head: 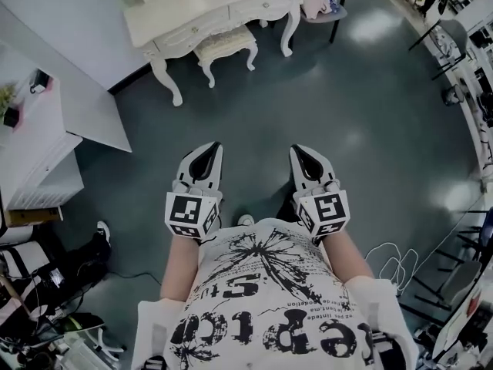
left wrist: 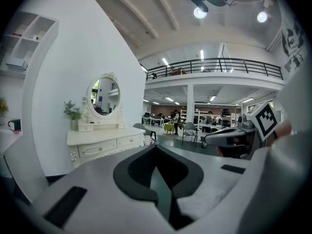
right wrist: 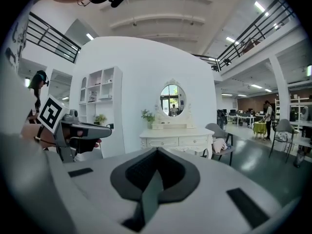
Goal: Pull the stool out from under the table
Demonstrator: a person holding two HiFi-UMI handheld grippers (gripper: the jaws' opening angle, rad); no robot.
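Standing well apart from both claws, the stool (head: 225,46) sits tucked under the dressing table (head: 196,12), at 12 o'clock of the left gripper (head: 209,151), whose jaws are pressed together, empty. Grey floor (head: 254,106) lies between. The right gripper (head: 302,154), likewise closed on nothing, has the stool at 11 o'clock. A chair (head: 327,10) stands at the table's right end.

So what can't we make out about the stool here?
Stool, head view: far side hidden under the table.
Stool legs, gripper views: blocked by the left gripper and right gripper themselves.
Table's back, head view: cut by the top edge.
Bundle on the chair: too small to identify.
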